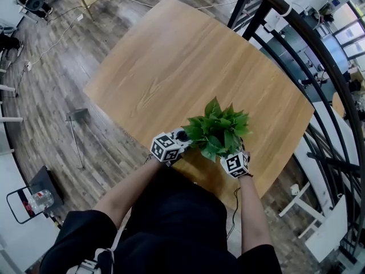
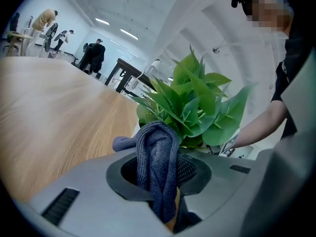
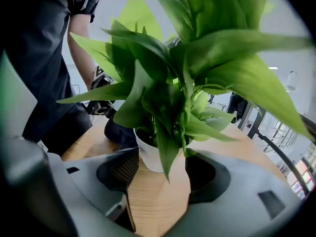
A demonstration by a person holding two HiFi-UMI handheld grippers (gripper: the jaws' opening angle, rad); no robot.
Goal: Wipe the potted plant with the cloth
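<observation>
A small potted plant (image 1: 218, 129) with broad green leaves stands near the front edge of the wooden table (image 1: 171, 67). My left gripper (image 1: 181, 137) is just left of it, shut on a blue-grey knitted cloth (image 2: 158, 162) that bulges out of the jaws and touches the lower leaves (image 2: 197, 102). My right gripper (image 1: 236, 154) is at the plant's near right side, partly under the foliage. In the right gripper view its jaws stand open (image 3: 158, 177), with the white pot (image 3: 148, 154) at their tips and bare table between the pads. The plant's leaves (image 3: 173, 83) fill that view.
The table's front edge lies right below both grippers, against the person's body. A dark curved railing (image 1: 319, 56) runs past the table's right side. Wooden floor (image 1: 57, 96) and a metal stand (image 1: 77, 130) are to the left. People stand far off (image 2: 94, 56).
</observation>
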